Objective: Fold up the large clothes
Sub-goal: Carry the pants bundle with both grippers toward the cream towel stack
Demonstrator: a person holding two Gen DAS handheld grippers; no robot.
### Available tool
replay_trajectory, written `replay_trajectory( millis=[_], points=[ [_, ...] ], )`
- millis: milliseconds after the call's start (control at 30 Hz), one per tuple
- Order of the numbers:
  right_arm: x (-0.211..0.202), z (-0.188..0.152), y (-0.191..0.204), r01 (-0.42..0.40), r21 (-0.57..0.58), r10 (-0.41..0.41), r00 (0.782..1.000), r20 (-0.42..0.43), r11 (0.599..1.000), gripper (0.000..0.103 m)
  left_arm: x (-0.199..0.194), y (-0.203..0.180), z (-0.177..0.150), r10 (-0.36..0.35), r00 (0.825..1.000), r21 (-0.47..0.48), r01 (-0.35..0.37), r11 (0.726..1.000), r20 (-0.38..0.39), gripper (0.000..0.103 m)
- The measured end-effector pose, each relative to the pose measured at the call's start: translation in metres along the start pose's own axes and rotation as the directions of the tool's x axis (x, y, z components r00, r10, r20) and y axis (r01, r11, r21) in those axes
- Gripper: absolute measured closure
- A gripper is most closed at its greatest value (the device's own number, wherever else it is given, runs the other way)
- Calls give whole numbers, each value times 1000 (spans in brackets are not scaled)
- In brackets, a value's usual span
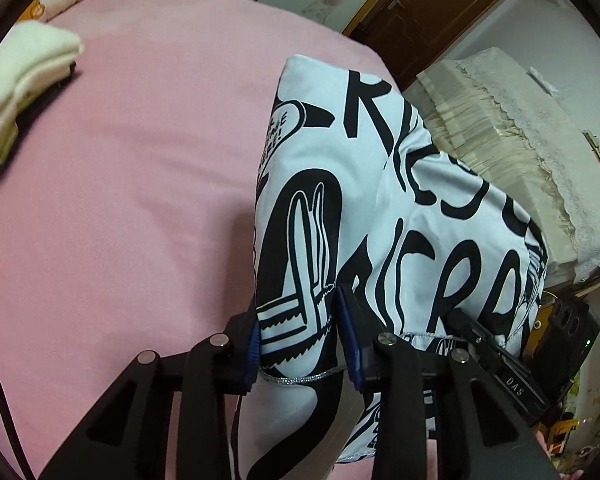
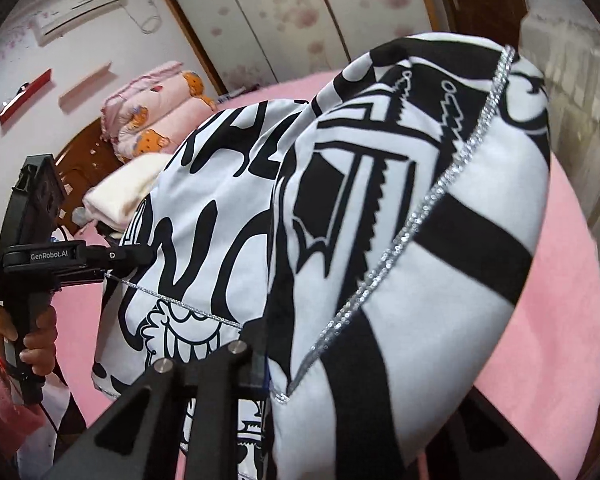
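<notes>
Lift step of the fold; my left claw (image 1: 298, 344) pinches the silver-trimmed hem of the black-and-white printed cloth garment (image 1: 380, 208), raised over the pink bed sheet (image 1: 120, 200); my right claw (image 2: 260, 364) clamps another bunch. Next: spread it taut, lay flat. Left view shows a folded cream towel (image 1: 24, 76); only the right shows my hand (image 2: 24, 344).

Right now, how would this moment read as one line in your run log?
stage: lifting | left gripper: shut on garment | right gripper: shut on garment | bed: below
</notes>
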State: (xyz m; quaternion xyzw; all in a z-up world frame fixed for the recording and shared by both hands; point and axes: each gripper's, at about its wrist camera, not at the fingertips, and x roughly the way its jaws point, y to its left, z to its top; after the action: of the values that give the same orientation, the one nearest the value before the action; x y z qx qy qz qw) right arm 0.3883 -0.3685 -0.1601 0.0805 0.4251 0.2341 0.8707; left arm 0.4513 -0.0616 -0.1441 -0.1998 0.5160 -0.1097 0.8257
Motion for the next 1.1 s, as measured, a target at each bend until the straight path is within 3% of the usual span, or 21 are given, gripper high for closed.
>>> replay_trajectory(
  millis=[133,333,533,867,1100],
  points=[
    [-6,26,45,-3,-52,5,999,33,999,83,-50,22,22,5,1000,31,-6,999,18,71],
    [17,57,127,-49,-23,51,997,65,999,83,-131,91,60,48,999,70,-50,996,20,71],
    [75,86,224,-91,33,89,994,64,995,83,-196,177,113,126,992,97,-125,987,-1,71],
    [165,148,357,-212,53,208,976,58,976,83,-278,275,207,254,967,121,-255,959,22,71],
    [229,204,417,-312,95,307,949,66,945,83,-317,344,279,319,945,99,-325,940,78,71]
  ],
)
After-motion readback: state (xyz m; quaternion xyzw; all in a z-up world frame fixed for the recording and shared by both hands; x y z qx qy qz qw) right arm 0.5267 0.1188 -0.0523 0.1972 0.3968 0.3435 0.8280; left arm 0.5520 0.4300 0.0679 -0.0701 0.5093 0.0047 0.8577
